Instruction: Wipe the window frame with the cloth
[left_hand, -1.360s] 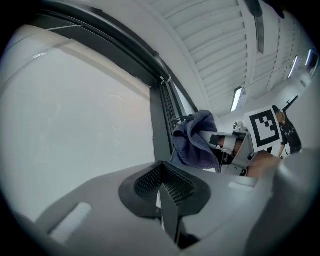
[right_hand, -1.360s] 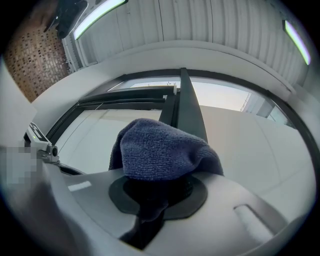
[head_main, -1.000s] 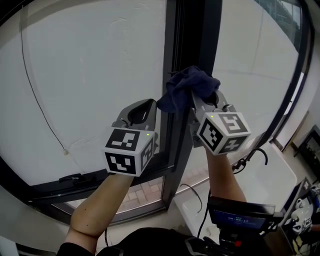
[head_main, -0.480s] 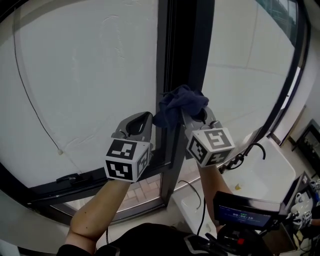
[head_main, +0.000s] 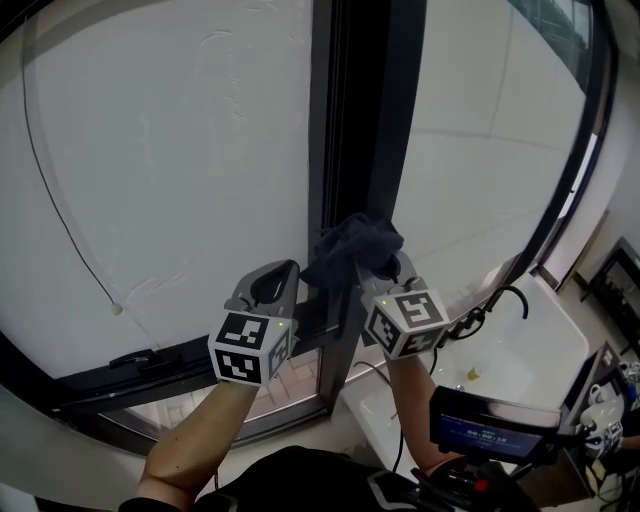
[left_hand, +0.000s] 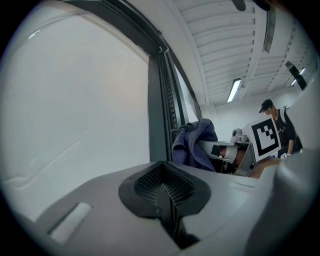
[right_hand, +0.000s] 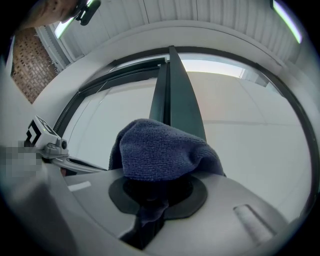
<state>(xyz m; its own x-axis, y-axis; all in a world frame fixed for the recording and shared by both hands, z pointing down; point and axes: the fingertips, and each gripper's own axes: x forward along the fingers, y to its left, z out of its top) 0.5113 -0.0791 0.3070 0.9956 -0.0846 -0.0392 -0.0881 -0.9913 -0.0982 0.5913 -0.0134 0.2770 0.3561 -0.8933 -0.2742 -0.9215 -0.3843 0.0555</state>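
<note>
**Cloth** (head_main: 352, 250): dark blue and bunched. It is clamped in the right tongs (head_main: 378, 268), which are closed tight on it. It is pressed against the window frame (head_main: 358, 120), low on the dark upright post. The bunch is carried at 12 o'clock of the tongs, seemingly so that fabric rather than the tongs meets the frame.

**Left tongs** (head_main: 272, 284): closed together, nothing held. They are kept at 9 o'clock of the cloth, just beside the post, and judged idle.

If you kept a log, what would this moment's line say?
phase: wiping | right gripper: shut on cloth | cloth: against window frame upright | left gripper: shut, empty, left of frame
</note>
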